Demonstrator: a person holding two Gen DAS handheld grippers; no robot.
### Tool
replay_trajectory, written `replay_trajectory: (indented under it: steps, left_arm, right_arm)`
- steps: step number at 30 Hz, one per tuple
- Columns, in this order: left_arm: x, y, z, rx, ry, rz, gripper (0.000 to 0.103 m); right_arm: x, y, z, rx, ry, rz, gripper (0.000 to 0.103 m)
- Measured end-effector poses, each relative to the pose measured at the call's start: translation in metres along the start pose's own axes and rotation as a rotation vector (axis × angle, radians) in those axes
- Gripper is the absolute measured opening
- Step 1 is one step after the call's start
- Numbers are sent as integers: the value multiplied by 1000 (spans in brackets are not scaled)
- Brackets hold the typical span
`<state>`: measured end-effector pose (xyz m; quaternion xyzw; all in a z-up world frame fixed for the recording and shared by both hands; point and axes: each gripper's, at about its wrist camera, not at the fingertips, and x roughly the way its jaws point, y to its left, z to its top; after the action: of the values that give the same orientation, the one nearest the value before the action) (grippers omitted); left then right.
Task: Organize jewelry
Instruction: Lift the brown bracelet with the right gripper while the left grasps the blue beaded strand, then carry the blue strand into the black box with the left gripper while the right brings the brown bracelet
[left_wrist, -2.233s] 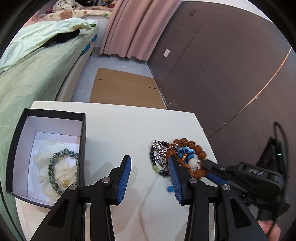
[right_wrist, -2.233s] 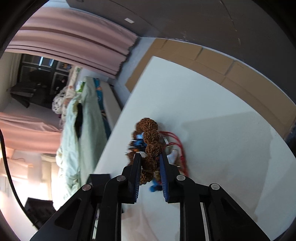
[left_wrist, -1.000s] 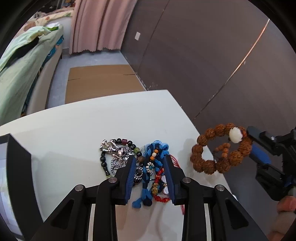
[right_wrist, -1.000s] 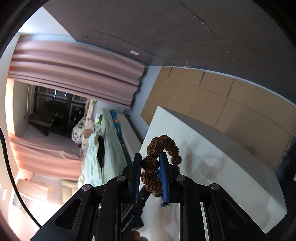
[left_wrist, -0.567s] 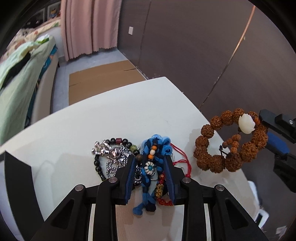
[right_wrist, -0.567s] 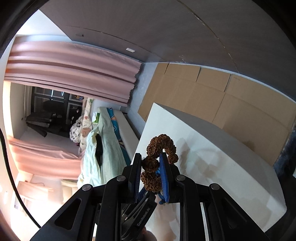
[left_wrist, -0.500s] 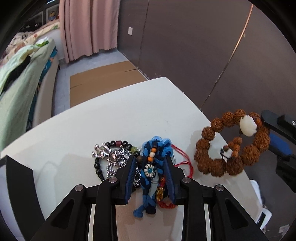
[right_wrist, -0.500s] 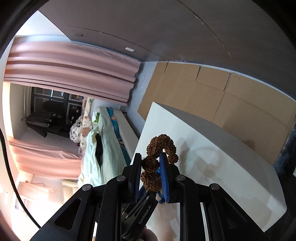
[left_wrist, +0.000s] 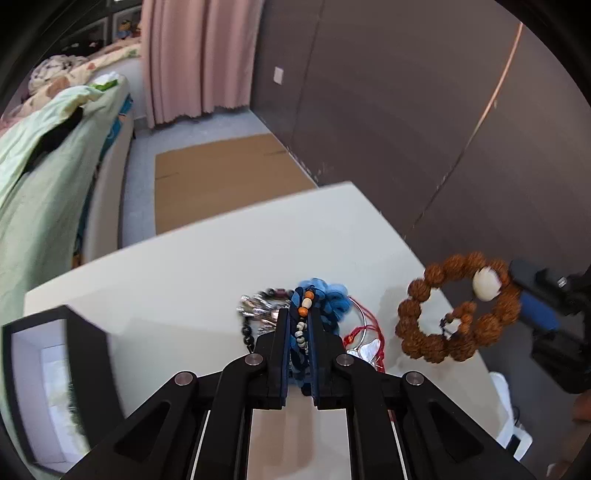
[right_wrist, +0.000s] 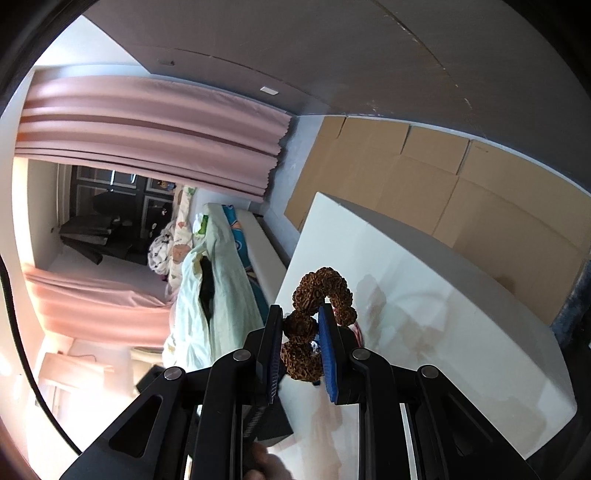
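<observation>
Left wrist view, lower centre: our left gripper (left_wrist: 300, 328) points steeply down at the white table (left_wrist: 177, 273), jaws clenched on the blue braided bracelet (left_wrist: 325, 295), whose orange and white beads show in the slit between the pads. Just beyond lie a silver-and-black bead bracelet (left_wrist: 258, 310) to the left and a red cord piece (left_wrist: 364, 332) to the right, both on the table. At lower left sits the black box (left_wrist: 88, 354), white inside.

At right of the frame, our right gripper (left_wrist: 532, 306) holds the brown seed bracelet (left_wrist: 458, 310) clear of the table edge. Right wrist view, centre: the jaws (right_wrist: 301, 332) grasp two of its beads (right_wrist: 299, 354), the loop arching above the fingertips.
</observation>
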<state>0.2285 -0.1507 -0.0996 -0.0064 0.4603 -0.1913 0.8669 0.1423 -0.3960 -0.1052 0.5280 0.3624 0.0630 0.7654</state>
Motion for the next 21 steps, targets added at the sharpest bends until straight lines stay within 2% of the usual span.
replay_trajectory:
  steps: [10, 16, 21]
  left_arm:
    - [-66, 39, 2, -121, -111, -46, 9]
    - [-92, 71, -10, -190, -159, -66, 9]
    - [-112, 104, -17, -257, -184, -62, 9]
  right_arm:
    - [8, 25, -20, -86, 43, 108, 21]
    - [19, 45, -39, -141, 82, 188, 21]
    - [33, 60, -57, -191, 113, 222, 21]
